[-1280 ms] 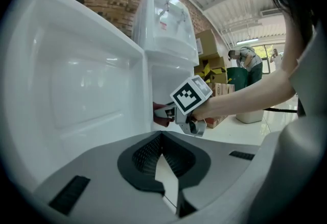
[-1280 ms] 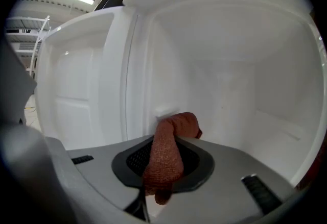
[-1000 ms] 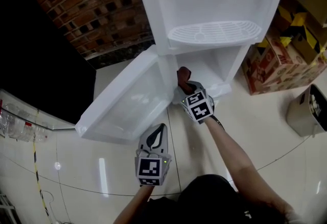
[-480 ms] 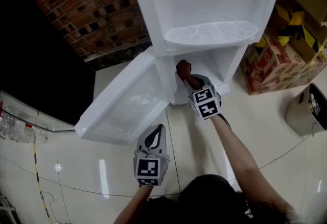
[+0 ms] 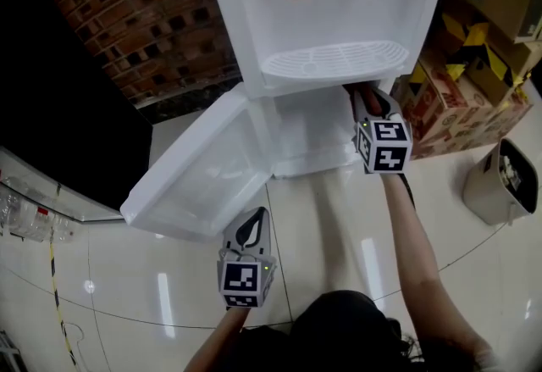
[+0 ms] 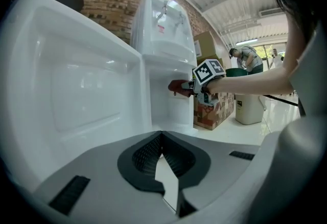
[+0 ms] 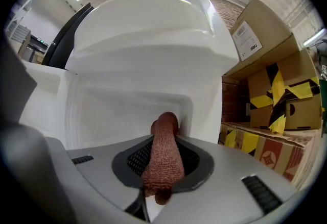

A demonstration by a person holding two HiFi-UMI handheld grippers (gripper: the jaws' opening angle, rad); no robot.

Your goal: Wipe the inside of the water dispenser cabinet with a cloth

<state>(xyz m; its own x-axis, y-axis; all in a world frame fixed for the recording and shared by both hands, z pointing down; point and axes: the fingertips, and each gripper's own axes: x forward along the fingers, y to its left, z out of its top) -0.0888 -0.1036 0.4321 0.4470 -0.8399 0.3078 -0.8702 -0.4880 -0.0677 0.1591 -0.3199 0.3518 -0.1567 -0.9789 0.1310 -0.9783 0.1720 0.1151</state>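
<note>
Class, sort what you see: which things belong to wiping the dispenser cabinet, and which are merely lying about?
Job in hand: cloth, right gripper shut on it, water dispenser cabinet, its open door.
Lying about: cardboard boxes, bin, left gripper, shut and empty.

Glossy tiled floor [image 5: 322, 218] here, carrying the white water dispenser [image 5: 330, 6], cardboard boxes [image 5: 449, 99] just beside it, beige bin [image 5: 495, 184] nearby.
</note>
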